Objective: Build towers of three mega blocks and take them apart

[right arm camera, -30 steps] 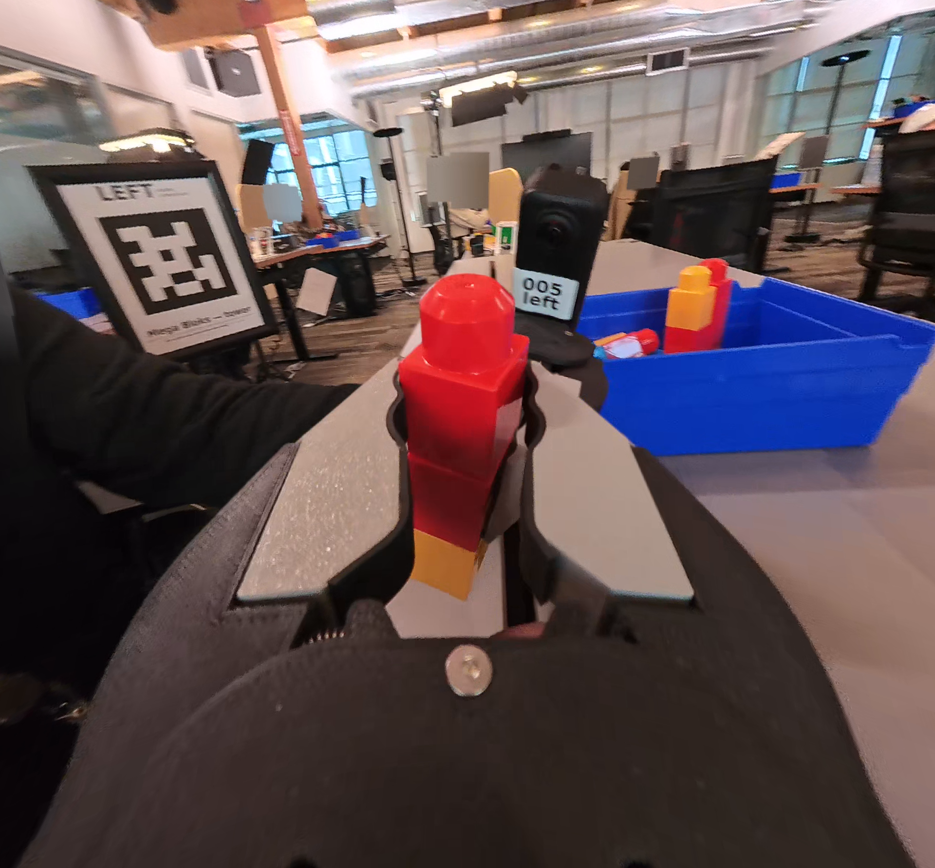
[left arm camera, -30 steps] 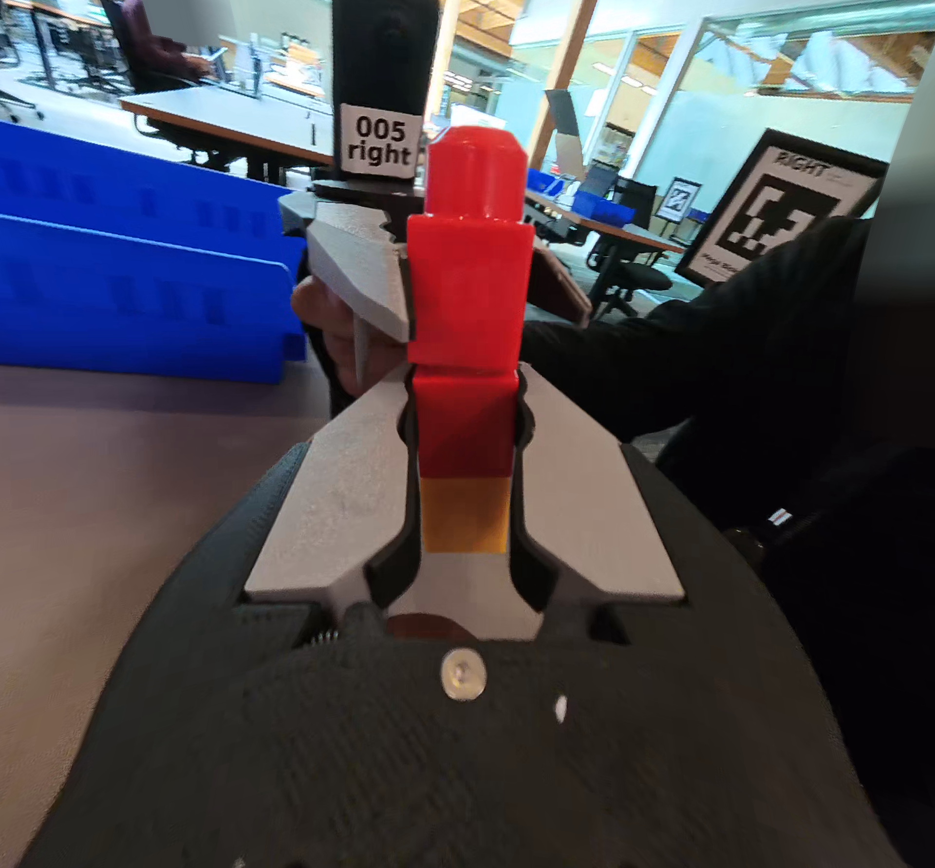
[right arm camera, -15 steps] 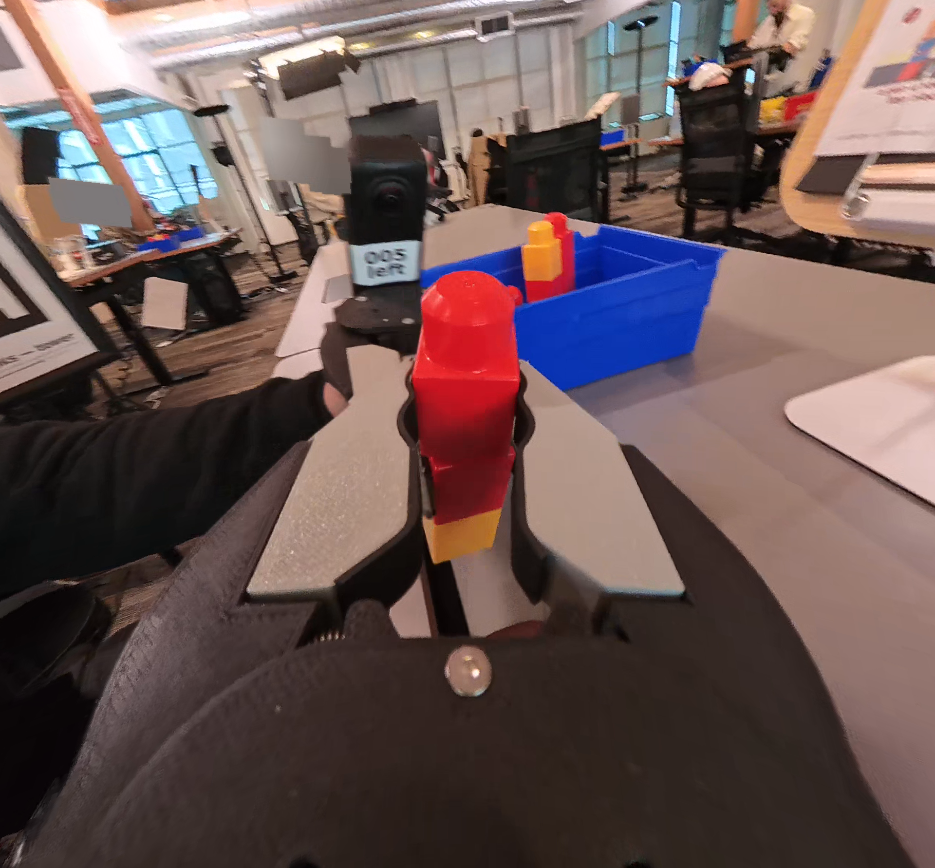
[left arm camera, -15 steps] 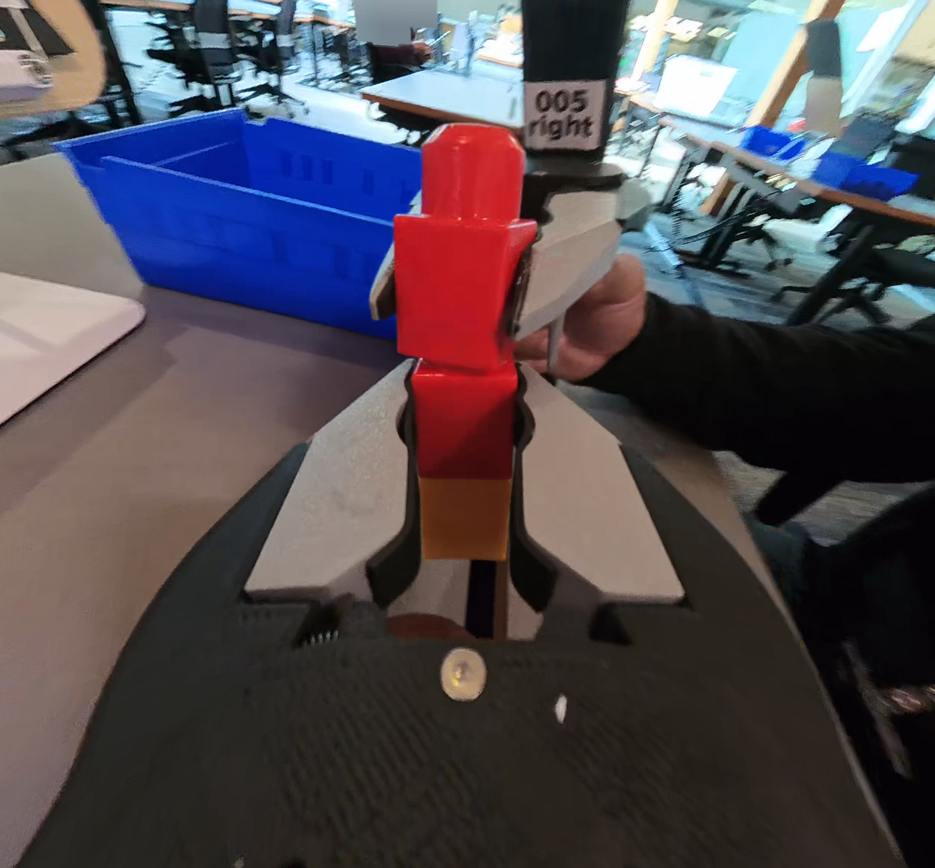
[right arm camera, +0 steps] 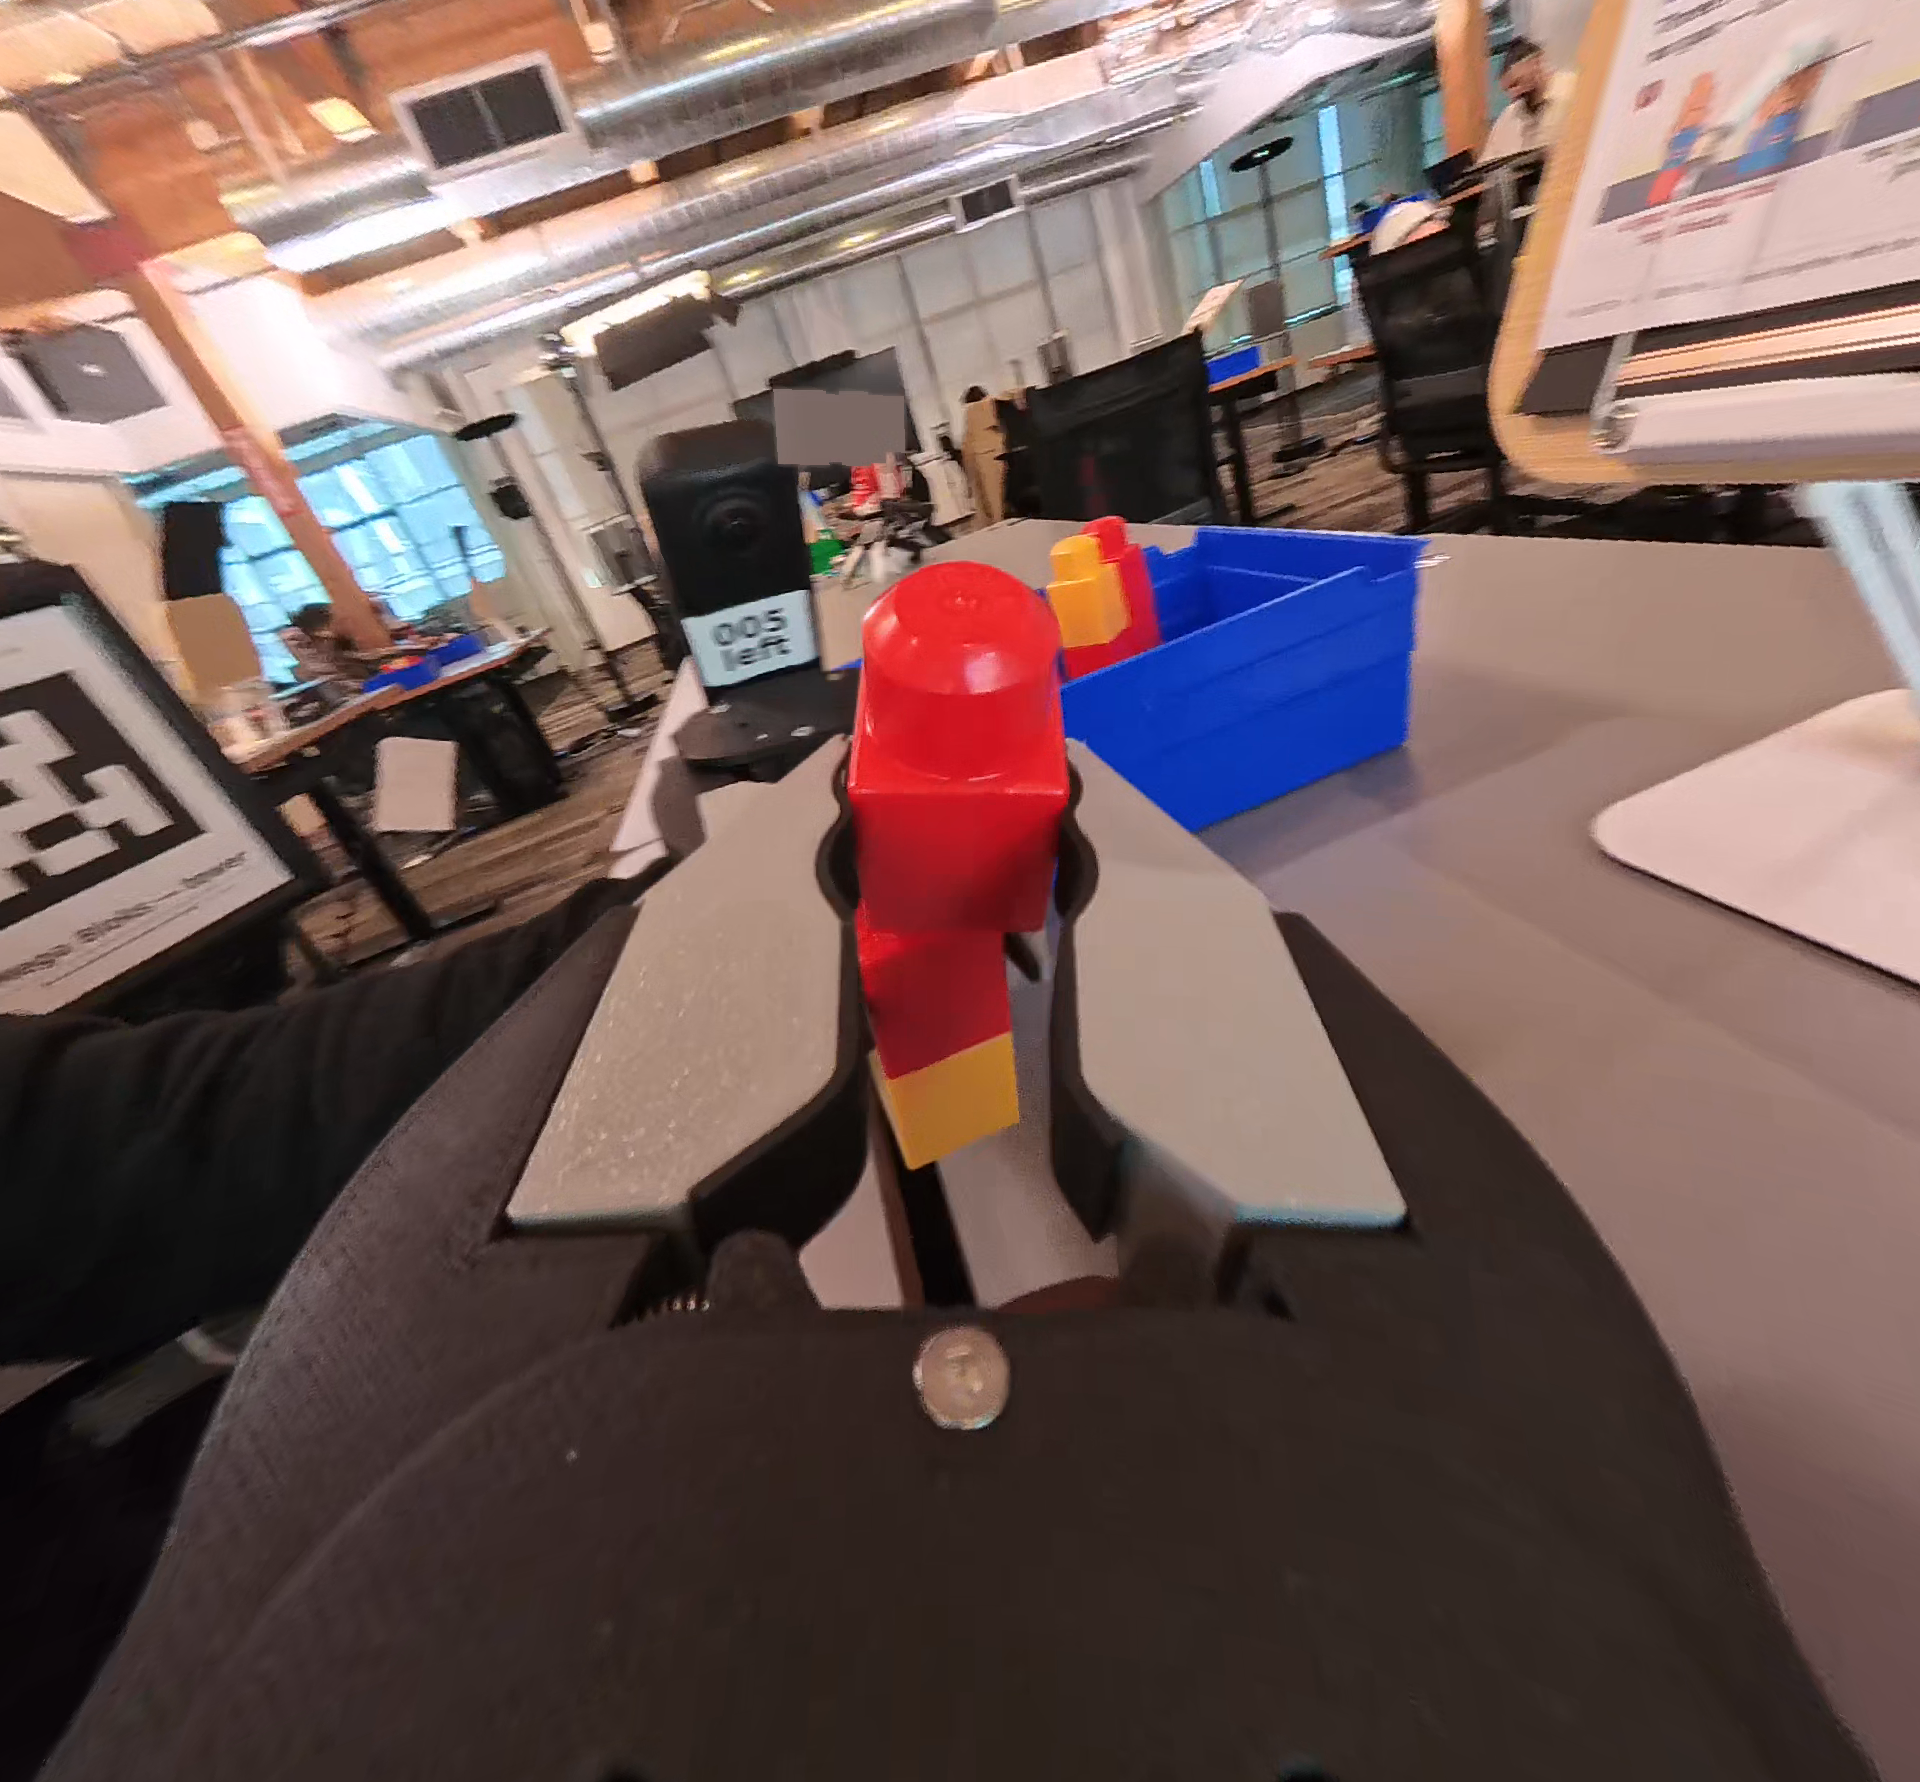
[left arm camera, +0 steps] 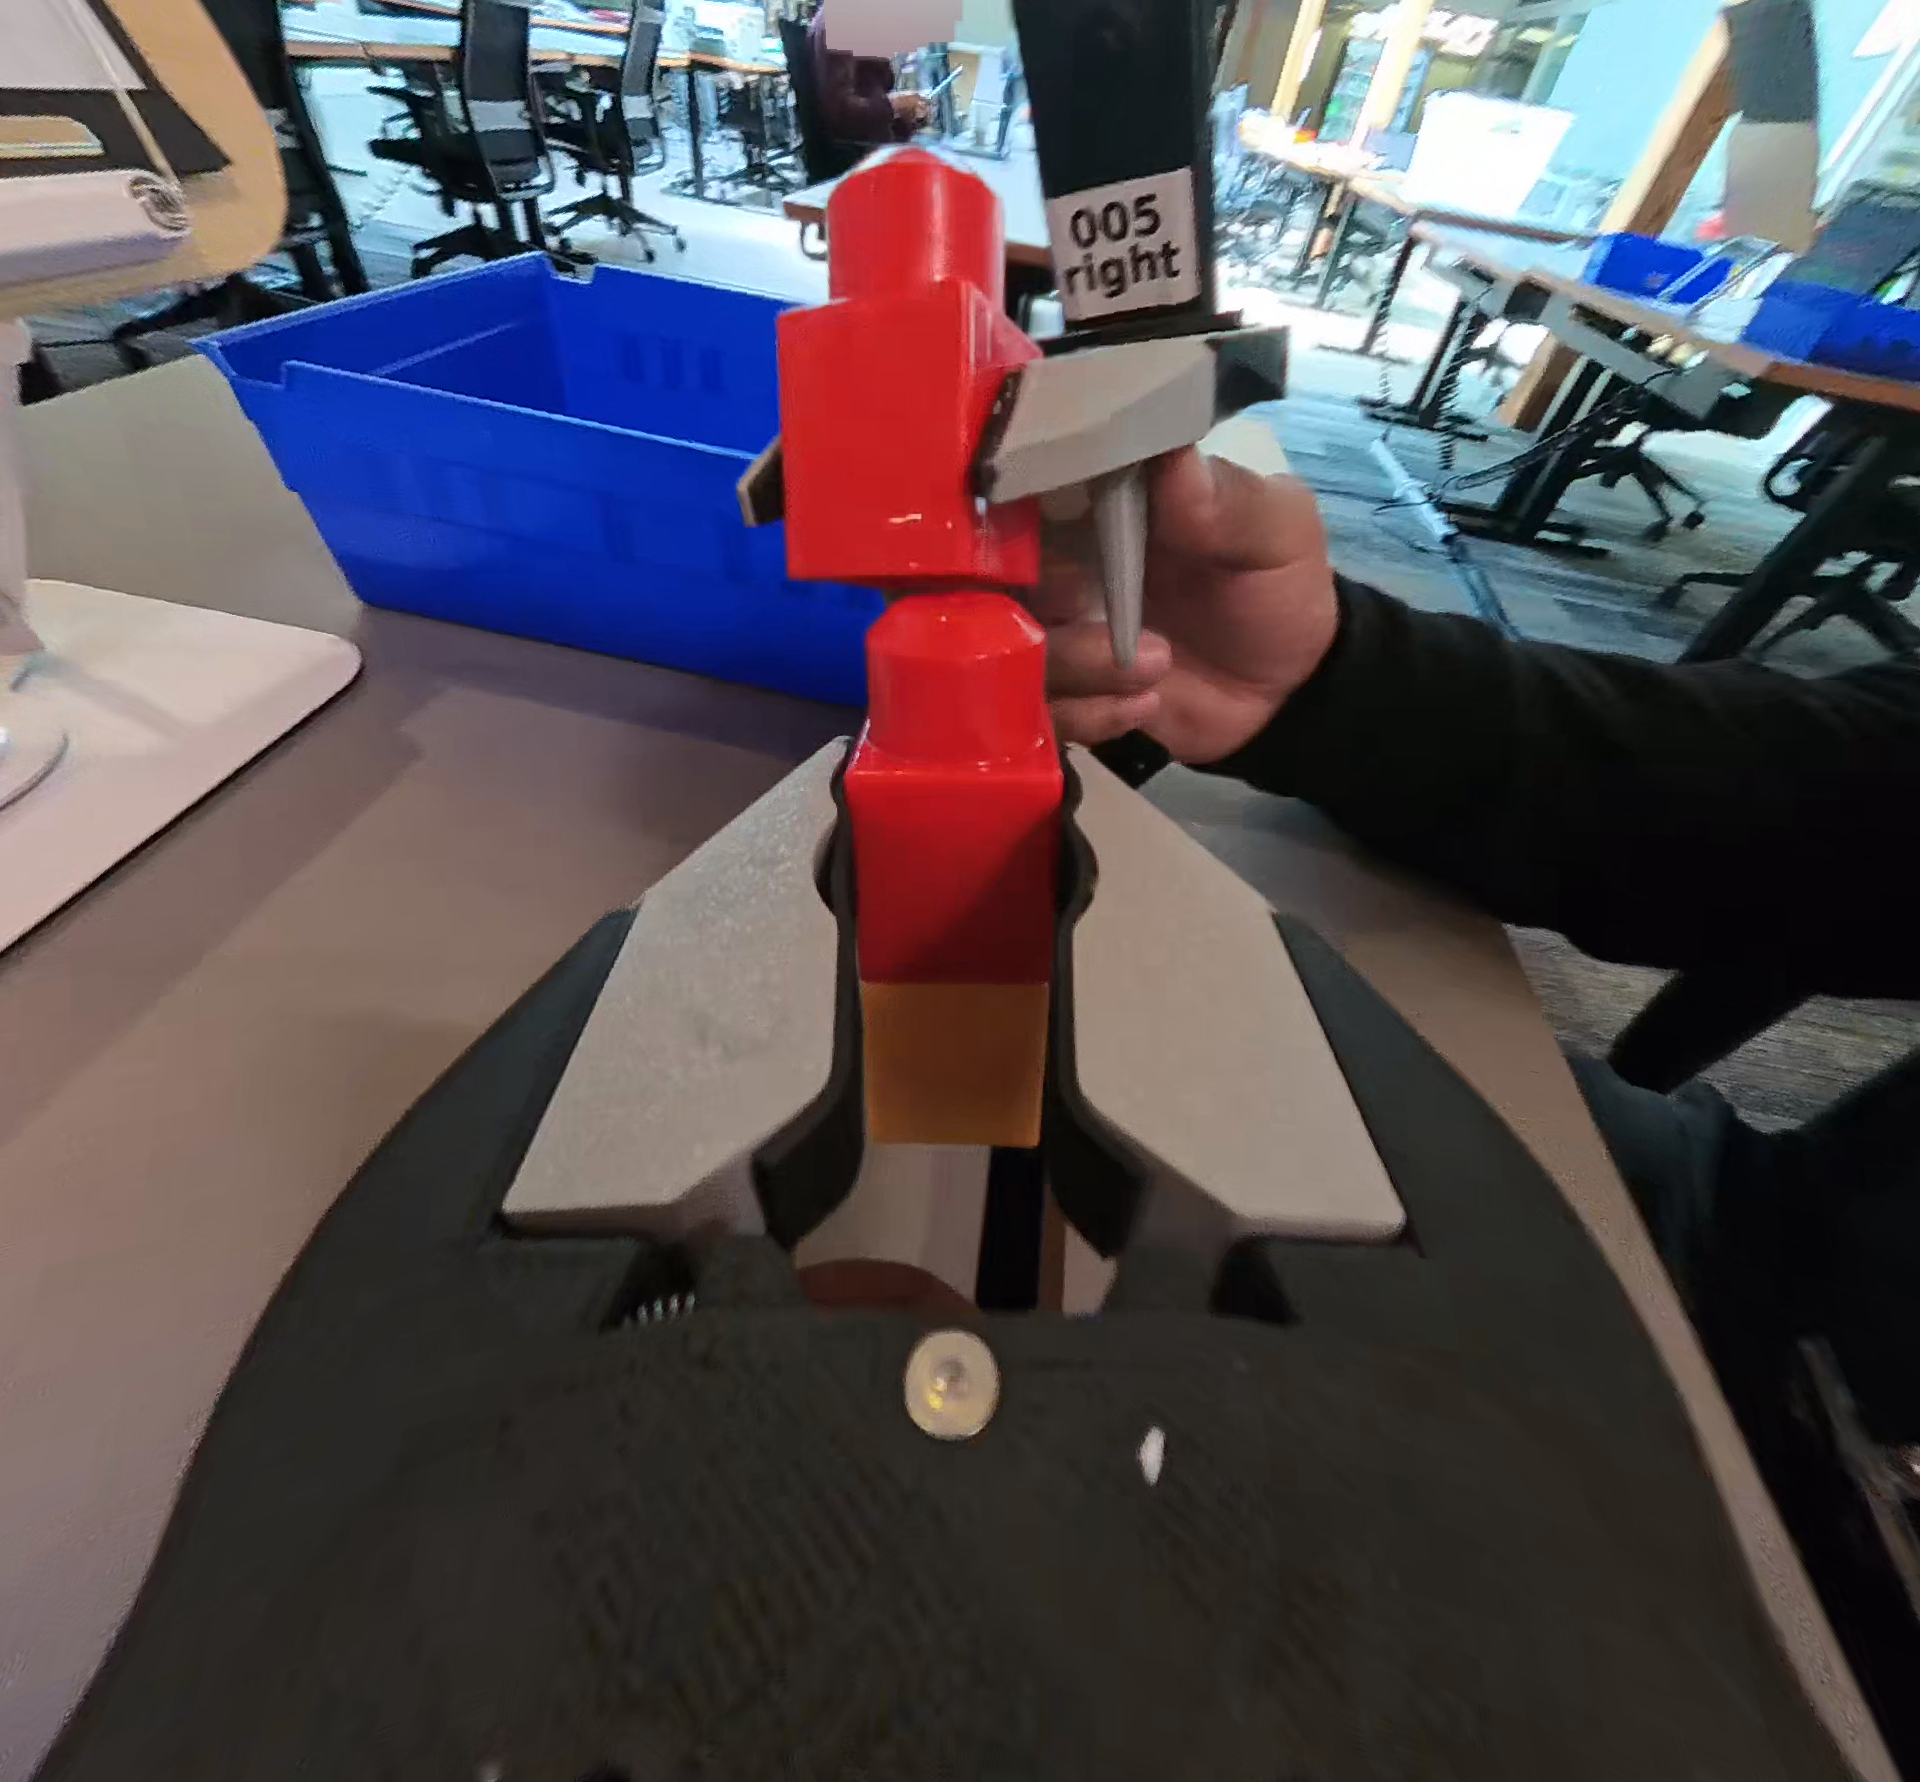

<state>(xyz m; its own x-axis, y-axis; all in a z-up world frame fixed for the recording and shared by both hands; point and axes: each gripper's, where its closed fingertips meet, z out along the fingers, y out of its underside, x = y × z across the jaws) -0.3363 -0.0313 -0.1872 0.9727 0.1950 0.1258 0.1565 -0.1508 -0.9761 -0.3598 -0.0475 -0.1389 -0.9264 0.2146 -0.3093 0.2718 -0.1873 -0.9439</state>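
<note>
My left gripper (left arm camera: 956,859) is shut on the middle red block (left arm camera: 954,859), with a yellow block (left arm camera: 954,1067) stuck under it between the fingers. My right gripper (left arm camera: 894,454) is shut on the top red block (left arm camera: 904,423) and holds it just above the middle block's bare stud (left arm camera: 956,683). In the right wrist view my right gripper (right arm camera: 956,839) pinches the top red block (right arm camera: 956,776). The middle red block (right arm camera: 935,1005) and the yellow block (right arm camera: 951,1104) hang tilted behind it.
A blue bin (left arm camera: 499,444) stands on the grey table (left arm camera: 260,901). In the right wrist view the bin (right arm camera: 1278,683) holds a yellow and red tower (right arm camera: 1101,600). A white stand base (left arm camera: 135,714) lies at the left. A person's hand (left arm camera: 1226,610) grips the right gripper's handle. The left gripper's tips are roughly 5 centimetres from the right gripper's.
My right gripper closed on the top red block and pulled it off the middle red block, whose stud now shows. Both grippers swung round toward the blue bin.
</note>
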